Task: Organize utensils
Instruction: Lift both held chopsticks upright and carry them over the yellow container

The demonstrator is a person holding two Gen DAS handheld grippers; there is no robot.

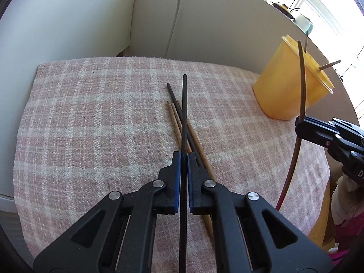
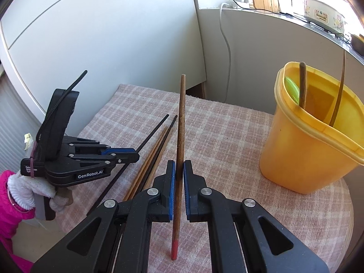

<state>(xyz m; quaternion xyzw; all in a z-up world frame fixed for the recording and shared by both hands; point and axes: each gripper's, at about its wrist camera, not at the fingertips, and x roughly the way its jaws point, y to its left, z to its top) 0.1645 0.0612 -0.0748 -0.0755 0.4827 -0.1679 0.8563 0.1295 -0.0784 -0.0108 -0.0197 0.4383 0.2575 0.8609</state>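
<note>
My left gripper [image 1: 183, 159] is shut on a black chopstick [image 1: 184, 104] that points away over the cloth. Under it lie several loose chopsticks [image 1: 173, 116], wooden and black. In the right wrist view the left gripper [image 2: 135, 157] sits at the left, with that black chopstick [image 2: 157, 128] angled up out of it. My right gripper [image 2: 179, 162] is shut on a brown chopstick with a red end [image 2: 181, 118]; the right gripper [image 1: 299, 125] also shows beside the yellow container [image 1: 282, 86]. The container [image 2: 302, 159] holds a brown stick [image 2: 303, 86], a thin stick and something green [image 2: 292, 88].
A pink checked cloth [image 2: 227, 136] covers the round table. White cabinet panels and a grey wall with a hanging cable [image 2: 227, 52] stand behind it. A gloved hand with a pink sleeve [image 2: 13, 195] holds the left gripper. A flowered pot [image 2: 323, 16] stands on the sill.
</note>
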